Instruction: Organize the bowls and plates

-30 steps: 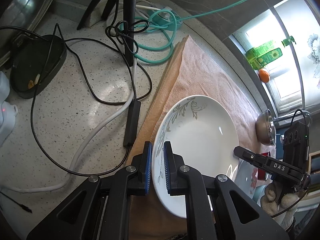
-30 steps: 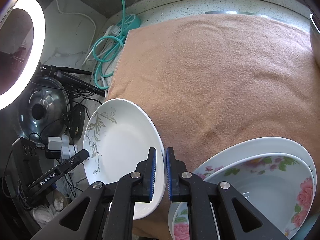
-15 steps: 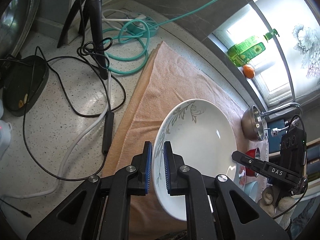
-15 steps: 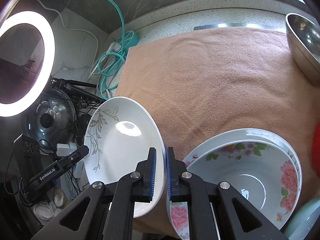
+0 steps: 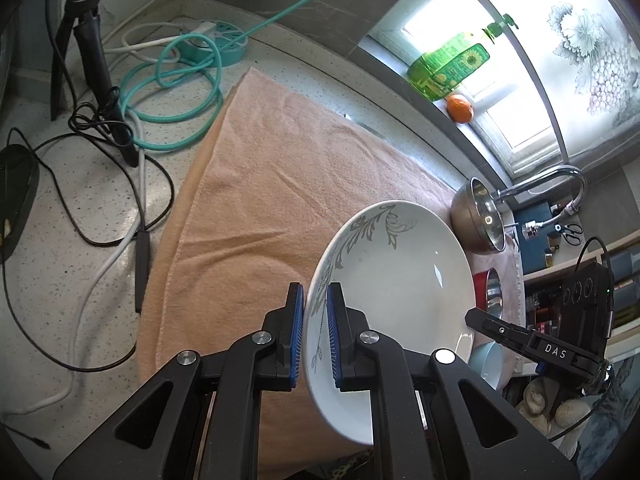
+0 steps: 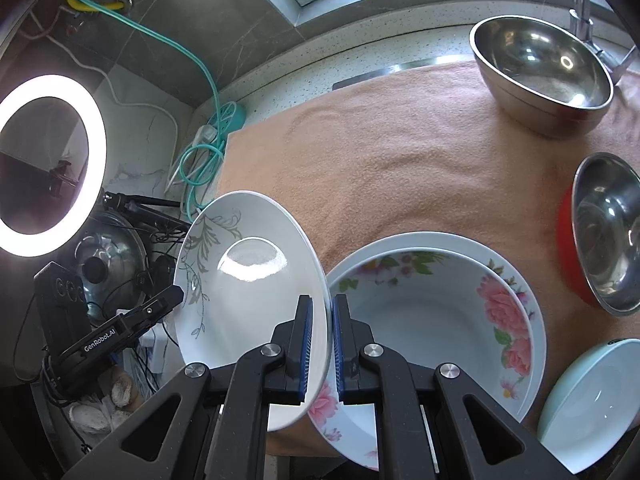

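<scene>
Both tongs are clenched on 1 white plate with a grey leaf pattern (image 5: 394, 280), held tilted above the peach towel (image 5: 256, 208) on the worktop (image 5: 60, 240). The left tongs (image 5: 316, 336) grip its left rim, the right tongs (image 6: 320, 350) its right rim; each plate edge vanishes behind the black fingers. To the right, a floral bowl (image 6: 436, 312) sits in a plate whose near rim is hidden by the tongs. A pale blue bowl (image 6: 592, 400) is cut off at the frame edge
</scene>
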Available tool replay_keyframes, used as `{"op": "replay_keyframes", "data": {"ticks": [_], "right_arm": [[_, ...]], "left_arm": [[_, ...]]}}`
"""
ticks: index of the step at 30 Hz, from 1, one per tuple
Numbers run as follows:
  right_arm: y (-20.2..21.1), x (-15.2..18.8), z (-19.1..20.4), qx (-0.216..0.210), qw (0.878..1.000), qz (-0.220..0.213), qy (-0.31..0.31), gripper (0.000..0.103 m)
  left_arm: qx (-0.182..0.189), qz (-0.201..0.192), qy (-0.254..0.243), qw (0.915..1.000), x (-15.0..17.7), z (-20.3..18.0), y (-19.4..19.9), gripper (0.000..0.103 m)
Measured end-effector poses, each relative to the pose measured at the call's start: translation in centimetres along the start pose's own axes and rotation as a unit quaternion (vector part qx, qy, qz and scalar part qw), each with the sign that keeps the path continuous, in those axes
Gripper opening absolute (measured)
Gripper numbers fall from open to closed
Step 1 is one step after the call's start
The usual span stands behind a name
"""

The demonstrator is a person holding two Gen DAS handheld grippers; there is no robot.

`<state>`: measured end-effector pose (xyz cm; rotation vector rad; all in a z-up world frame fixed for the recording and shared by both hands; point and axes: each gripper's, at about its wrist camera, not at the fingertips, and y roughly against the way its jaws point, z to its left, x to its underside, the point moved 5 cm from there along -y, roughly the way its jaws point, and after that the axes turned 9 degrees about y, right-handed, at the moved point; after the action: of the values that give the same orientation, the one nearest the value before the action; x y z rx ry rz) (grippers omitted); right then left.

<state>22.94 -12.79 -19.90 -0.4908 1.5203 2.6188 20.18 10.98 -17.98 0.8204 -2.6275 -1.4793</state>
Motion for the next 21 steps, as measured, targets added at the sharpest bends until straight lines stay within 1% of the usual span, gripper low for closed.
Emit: {"op": "replay_keyframes", "data": {"ticks": [8, 13, 21], "right_arm": [[1.8, 1.5, -1.9, 0.011, 0.999, -0.016, -0.028, 0.009], [2.5, 2.8, -3.1, 0.013, 0.999, -0.021, -0.045, 0.009], [3.5, 4.9, -5.3, 0.027, 0.996, -0.028, -0.077, 0.009]], "left_arm": [[0.010, 0.017, -0.027, 0.9994, 0.6, -2.2, -1.1, 0.010], [0.016, 0.028, -0.034, 0.9989, 1.0, -3.2, -1.9, 0.010], [0.017, 0.052, -0.062, 0.9966, 1.9, -5.0, -3.7, 0.010]]}}
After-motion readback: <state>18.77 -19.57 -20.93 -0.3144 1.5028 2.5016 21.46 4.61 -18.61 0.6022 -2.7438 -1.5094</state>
